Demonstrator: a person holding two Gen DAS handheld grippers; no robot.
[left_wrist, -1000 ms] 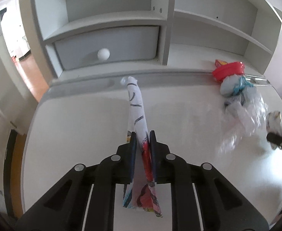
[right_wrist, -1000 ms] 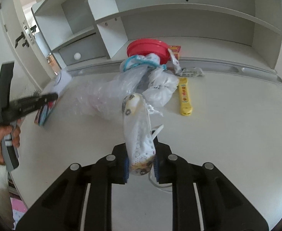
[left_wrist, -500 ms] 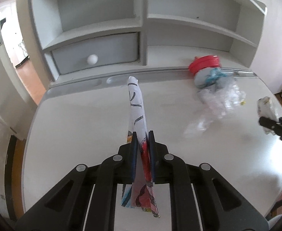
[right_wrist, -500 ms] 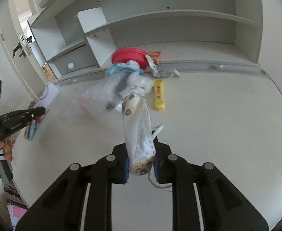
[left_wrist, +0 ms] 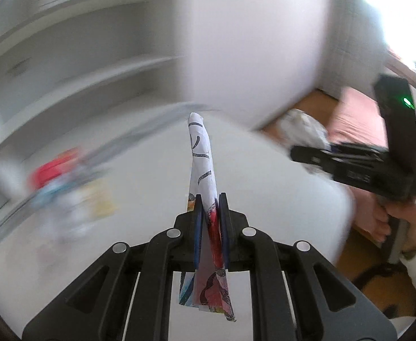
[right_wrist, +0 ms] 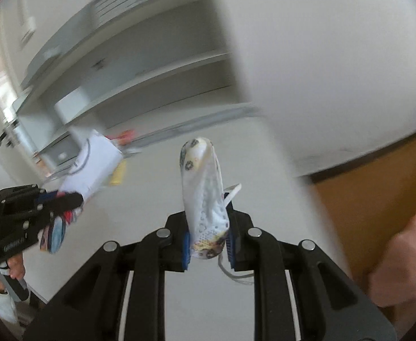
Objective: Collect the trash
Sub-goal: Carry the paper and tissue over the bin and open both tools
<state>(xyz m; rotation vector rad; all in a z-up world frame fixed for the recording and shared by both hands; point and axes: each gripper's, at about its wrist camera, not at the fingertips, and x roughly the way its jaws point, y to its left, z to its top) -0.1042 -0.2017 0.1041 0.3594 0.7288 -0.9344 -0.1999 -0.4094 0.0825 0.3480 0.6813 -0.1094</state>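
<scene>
My left gripper point(left_wrist: 210, 216) is shut on a folded printed paper wrapper point(left_wrist: 200, 153), white with black marks above the pads and red and blue print below. The same wrapper point(right_wrist: 91, 167) and the left gripper point(right_wrist: 63, 201) appear at the left of the right wrist view. In my right gripper point(right_wrist: 208, 227), shut, sits a crumpled white wrapper point(right_wrist: 203, 196) with brown spots, sticking up past the blue pads. That right gripper point(left_wrist: 298, 152) shows at the right of the left wrist view, its wrapper point(left_wrist: 304, 126) blurred. Both are above the white desk point(left_wrist: 278, 199).
Blurred leftover trash, a red lid point(left_wrist: 50, 170) and clear plastic point(left_wrist: 68, 213), lies at the desk's back left. Grey shelves point(right_wrist: 151, 65) rise behind. The desk's right edge point(left_wrist: 347, 207) drops to a wooden floor point(right_wrist: 378, 187). A hand point(left_wrist: 401, 218) grips the right handle.
Both views have swung fast to the right and are now blurred. The shelves and leftover trash slid left, and the desk's right edge and floor came into view. Both wrappers remain held.
</scene>
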